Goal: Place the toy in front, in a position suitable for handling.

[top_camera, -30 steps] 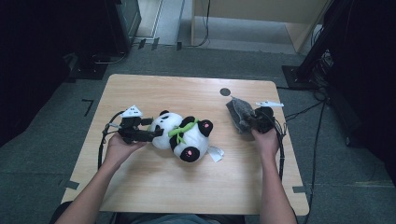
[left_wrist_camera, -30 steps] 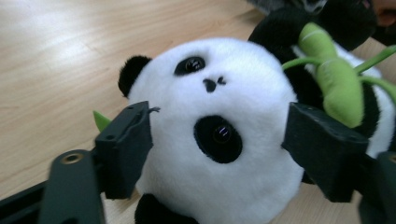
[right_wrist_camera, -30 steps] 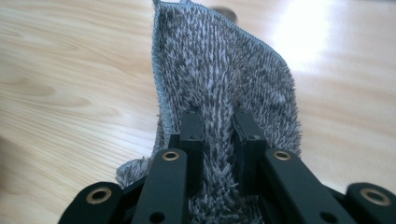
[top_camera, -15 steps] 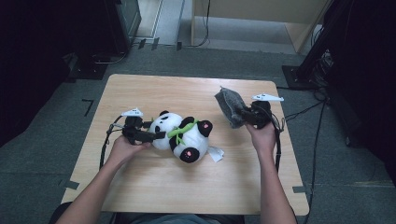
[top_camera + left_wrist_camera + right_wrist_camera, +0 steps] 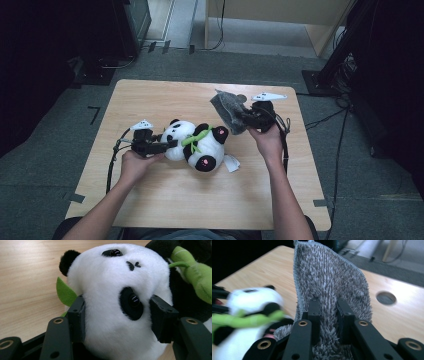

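The black-and-white plush panda with a green bamboo sprig point(image 5: 197, 144) lies on its side near the middle of the light wooden table point(image 5: 150, 95), head toward the person's left. The left gripper point(image 5: 165, 146) has just been closing its jaws around the panda's white head point(image 5: 112, 302) — in the left gripper view the two black pads point(image 5: 161, 317) sit at either side of the face and press into the fur, so the head is gripped. The right gripper point(image 5: 241, 118) is held above the table's far right part, jaws nearly together and clamped on a shaggy grey cloth point(image 5: 227, 109); in the right gripper view the cloth point(image 5: 332, 282) stands up between the pads. The cloth hangs clear of the tabletop, just beyond the panda's feet.
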### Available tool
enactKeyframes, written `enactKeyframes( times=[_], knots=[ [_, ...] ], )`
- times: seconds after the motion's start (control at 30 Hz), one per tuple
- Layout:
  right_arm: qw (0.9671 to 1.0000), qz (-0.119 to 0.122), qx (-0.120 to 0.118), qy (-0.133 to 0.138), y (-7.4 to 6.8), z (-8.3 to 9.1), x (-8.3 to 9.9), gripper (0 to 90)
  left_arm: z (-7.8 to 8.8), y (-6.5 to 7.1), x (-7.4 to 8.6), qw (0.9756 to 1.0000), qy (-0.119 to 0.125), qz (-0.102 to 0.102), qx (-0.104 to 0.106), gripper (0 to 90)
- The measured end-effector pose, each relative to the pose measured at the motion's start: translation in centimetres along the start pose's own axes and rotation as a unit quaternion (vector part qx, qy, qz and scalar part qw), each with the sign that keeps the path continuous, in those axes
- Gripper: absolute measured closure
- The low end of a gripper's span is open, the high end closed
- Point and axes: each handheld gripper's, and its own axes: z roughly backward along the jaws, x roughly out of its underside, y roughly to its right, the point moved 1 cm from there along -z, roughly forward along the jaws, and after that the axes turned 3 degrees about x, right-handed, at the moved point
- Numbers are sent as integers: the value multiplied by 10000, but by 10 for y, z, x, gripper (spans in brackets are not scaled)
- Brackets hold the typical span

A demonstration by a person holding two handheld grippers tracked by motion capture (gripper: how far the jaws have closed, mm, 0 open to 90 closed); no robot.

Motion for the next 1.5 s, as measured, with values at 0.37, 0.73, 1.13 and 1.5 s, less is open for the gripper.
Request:
enactKeyframes(
  times=[0.37,0.73,1.13,1.5],
  knots=[
    [9954,606,-725,121,-68,-20,-37,778,0,9,5,9998,23,-191,-98,263],
    [9850,879,-1383,-532,-114,-78,-30,777,0,7,7,9994,121,-313,-13,180],
    [9842,813,-1187,-1031,-110,-105,-13,658,0,10,11,9980,103,-577,-229,366],
    [9809,1120,-961,-1267,-106,-103,-10,759,0,10,9,9983,12,-555,-194,377]
  ],
)
